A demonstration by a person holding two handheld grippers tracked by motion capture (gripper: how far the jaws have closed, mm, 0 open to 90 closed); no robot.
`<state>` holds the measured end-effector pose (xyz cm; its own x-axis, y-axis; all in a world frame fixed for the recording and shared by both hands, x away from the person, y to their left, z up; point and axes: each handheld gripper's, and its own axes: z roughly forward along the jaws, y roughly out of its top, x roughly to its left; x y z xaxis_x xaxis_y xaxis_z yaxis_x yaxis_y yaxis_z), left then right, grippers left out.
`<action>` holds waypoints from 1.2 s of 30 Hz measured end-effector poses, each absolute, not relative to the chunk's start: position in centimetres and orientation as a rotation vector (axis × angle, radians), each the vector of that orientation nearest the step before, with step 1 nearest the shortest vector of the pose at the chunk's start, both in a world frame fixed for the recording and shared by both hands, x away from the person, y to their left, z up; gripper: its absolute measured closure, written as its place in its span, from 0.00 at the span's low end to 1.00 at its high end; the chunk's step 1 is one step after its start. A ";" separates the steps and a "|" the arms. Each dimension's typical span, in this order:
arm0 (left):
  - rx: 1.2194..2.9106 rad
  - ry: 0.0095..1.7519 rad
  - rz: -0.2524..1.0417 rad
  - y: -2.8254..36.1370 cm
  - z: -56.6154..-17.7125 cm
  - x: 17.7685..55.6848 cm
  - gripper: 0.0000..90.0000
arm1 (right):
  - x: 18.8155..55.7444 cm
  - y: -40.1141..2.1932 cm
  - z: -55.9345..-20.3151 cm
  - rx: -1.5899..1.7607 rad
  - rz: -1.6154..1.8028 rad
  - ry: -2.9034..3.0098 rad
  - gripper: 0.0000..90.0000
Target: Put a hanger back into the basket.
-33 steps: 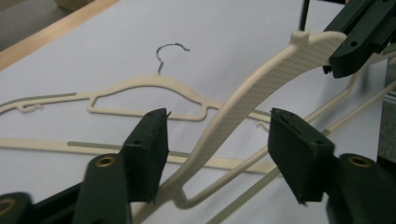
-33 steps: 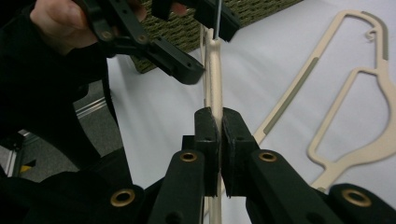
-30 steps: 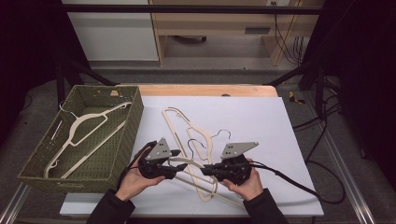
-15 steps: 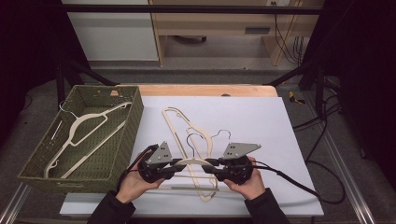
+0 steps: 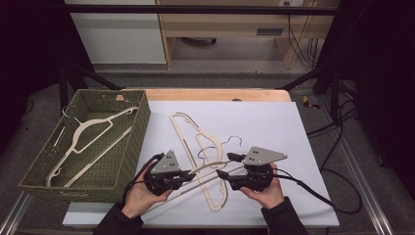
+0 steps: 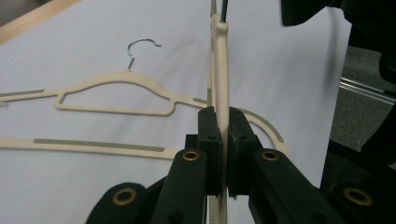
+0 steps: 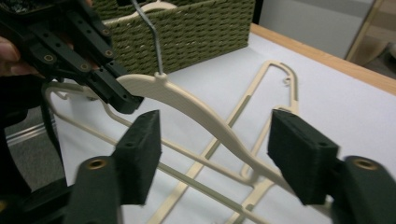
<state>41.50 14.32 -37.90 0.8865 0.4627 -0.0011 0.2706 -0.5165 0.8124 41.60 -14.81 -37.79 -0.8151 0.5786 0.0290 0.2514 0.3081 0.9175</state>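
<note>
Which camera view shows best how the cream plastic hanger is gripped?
The left gripper view: the left gripper is shut on the cream plastic hanger, pads pressed on both sides. The right gripper view shows the hanger between the right gripper's open jaws, which have just been opening. The high view shows both from afar.

Two black grippers, left gripper (image 5: 188,176) and right gripper (image 5: 222,174), are topped by grey three-cornered plates; brass-coloured screws and black cables are seen, and dark sleeves are worn.

High camera overlooking the table (image 5: 274,122); tongs cameras close, sharing the hanger (image 6: 220,84).
</note>
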 end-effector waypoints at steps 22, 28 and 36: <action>1.958 0.611 0.439 21.1 -28.8 42.2 0.95 | 41.6 -21.3 -38.1 0.999 1.506 2.043 0.11; 1.924 0.637 0.448 24.6 -26.7 43.5 0.95 | 41.7 -22.2 -38.3 1.038 1.481 2.021 0.08; 1.906 0.671 0.531 28.9 -25.0 44.8 0.95 | 41.6 -22.5 -38.2 1.057 1.468 2.007 0.07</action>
